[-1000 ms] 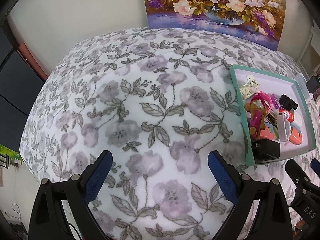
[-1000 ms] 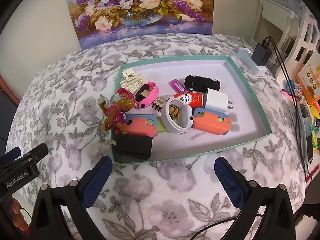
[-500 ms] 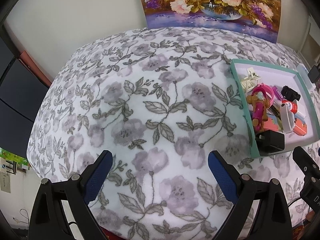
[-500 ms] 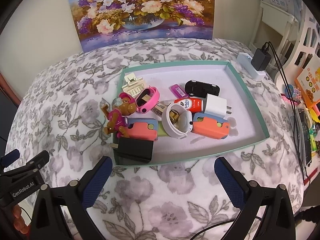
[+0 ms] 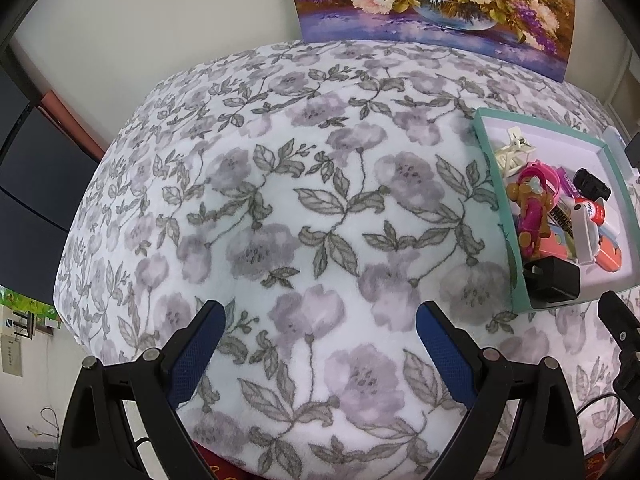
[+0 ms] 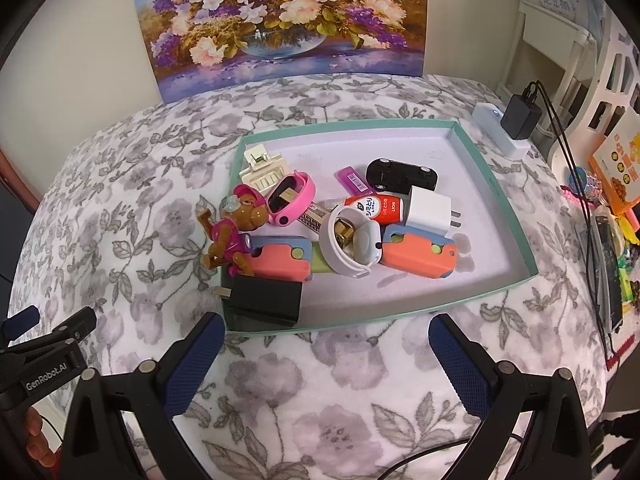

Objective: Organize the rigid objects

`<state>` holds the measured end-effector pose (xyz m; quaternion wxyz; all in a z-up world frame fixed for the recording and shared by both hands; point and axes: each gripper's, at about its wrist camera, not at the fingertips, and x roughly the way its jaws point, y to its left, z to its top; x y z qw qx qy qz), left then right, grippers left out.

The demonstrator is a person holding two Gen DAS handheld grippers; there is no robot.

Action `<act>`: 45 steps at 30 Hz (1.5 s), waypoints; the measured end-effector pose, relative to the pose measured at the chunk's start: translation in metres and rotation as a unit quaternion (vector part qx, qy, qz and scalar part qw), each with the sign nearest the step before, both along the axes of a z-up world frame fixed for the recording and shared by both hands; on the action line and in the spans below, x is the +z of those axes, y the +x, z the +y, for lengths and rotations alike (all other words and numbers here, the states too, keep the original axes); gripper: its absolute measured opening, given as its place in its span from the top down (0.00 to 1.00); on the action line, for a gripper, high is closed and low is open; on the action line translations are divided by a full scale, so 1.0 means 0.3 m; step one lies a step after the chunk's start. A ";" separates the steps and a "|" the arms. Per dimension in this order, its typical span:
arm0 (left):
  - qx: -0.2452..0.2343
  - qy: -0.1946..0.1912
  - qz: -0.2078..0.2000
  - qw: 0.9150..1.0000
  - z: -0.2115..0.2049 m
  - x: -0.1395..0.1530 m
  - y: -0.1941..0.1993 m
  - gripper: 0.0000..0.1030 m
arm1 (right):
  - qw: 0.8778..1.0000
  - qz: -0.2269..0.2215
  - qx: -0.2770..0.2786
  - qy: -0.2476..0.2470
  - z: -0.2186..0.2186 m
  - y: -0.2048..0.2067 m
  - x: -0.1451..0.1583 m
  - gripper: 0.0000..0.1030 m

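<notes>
fuzzy fleece blanket (image 6: 340,392), matt cardboard tray (image 6: 508,216)

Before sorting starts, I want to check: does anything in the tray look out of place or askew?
Yes. The dog figurine hangs over the tray's left rim. The other items lie heaped near that side, and the black charger is wedged in the near-left corner.
</notes>
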<state>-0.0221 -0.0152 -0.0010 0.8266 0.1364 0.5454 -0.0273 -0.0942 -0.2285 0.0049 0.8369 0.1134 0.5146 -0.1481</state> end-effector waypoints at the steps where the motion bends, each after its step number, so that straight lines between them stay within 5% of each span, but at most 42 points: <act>1: 0.000 0.001 0.000 1.000 0.001 0.000 0.000 0.06 | 1.000 0.001 0.001 0.000 0.000 0.000 -0.001 0.00; 45: 0.003 0.006 0.010 1.000 0.016 -0.017 0.008 0.06 | 1.000 0.015 0.014 -0.007 0.012 0.014 -0.022 0.00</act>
